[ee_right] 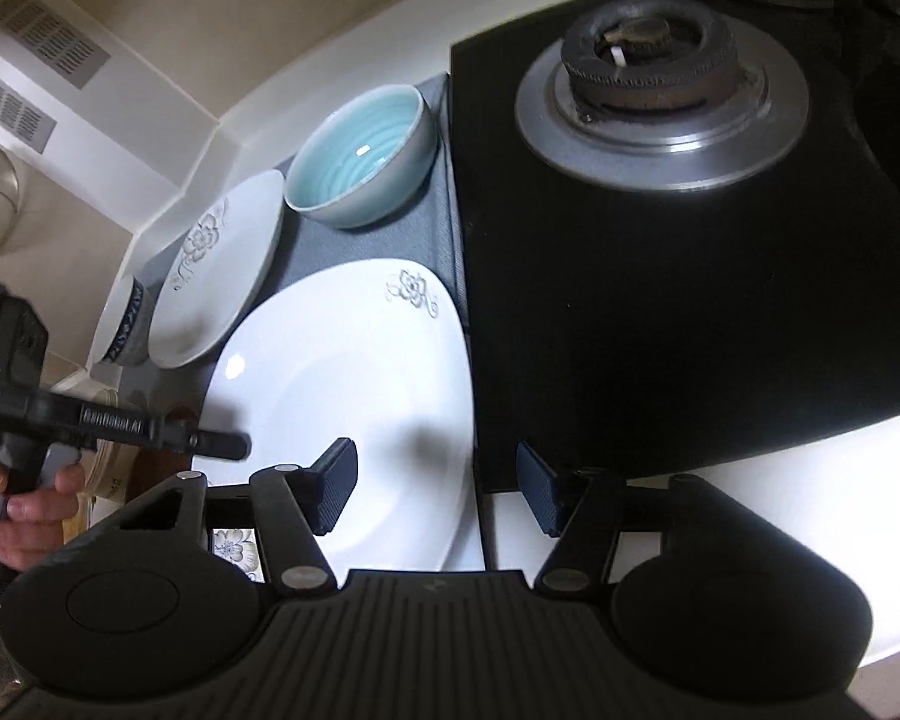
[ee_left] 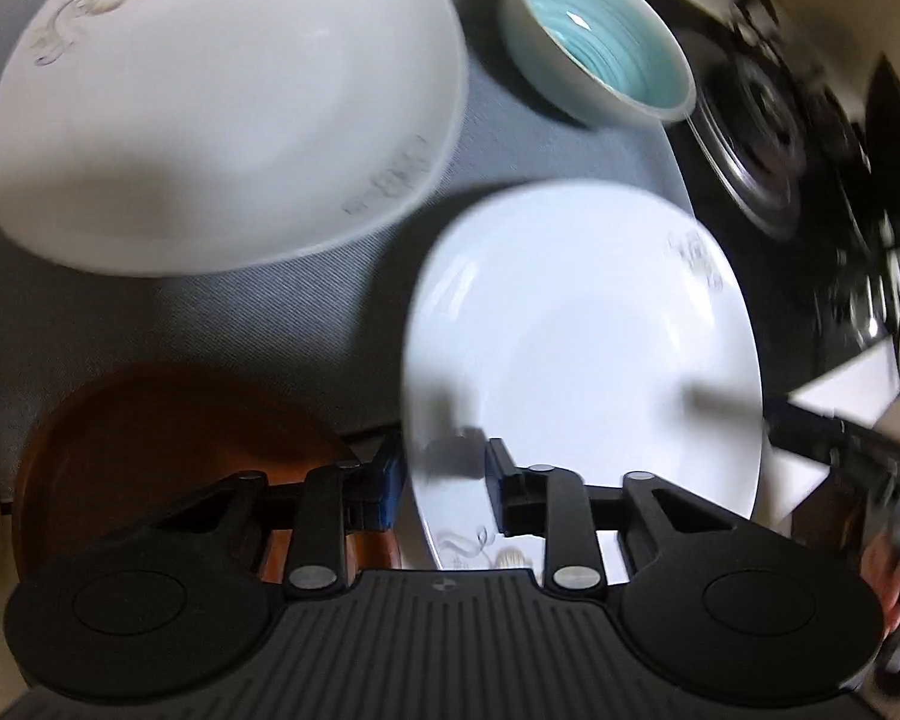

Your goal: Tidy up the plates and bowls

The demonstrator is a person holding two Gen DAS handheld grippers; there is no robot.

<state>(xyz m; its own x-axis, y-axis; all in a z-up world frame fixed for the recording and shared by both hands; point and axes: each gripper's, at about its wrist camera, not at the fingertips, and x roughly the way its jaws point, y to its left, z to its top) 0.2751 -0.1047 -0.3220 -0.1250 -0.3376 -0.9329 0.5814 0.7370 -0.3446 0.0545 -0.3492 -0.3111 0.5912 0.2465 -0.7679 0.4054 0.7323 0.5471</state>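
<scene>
The left fingers (ee_left: pixel 384 480) stand partly open astride the near rim of the plate (ee_left: pixel 570 348), one outside the edge and one over the well; I cannot tell whether the pads press on it yet. The right fingers (ee_right: pixel 333 486) are about half open and hold nothing, with the plate's opposite rim between them and the outer one hanging over the edge of the stove (ee_right: pixel 690 300). The main risk, as I judge it, is a poor bite. The glazed rim is thin and sloped, so pads closing on it off square could skid, and the plate would clack back onto the mat (ee_left: pixel 270 312). Uneven lifting between the two sides would tilt it and let it slide toward the brown dish (ee_left: pixel 168 438) just outside the left fingers. The right outer finger could also catch the stove's raised edge and never reach the rim. Farther ahead, the second plate (ee_left: pixel 210 120) lies close beyond the first, and the teal bowl (ee_left: pixel 606 42) sits near its far corner, so a forward swing while carrying could knock either. The burner (ee_right: pixel 660 78) is well off to the right.
</scene>
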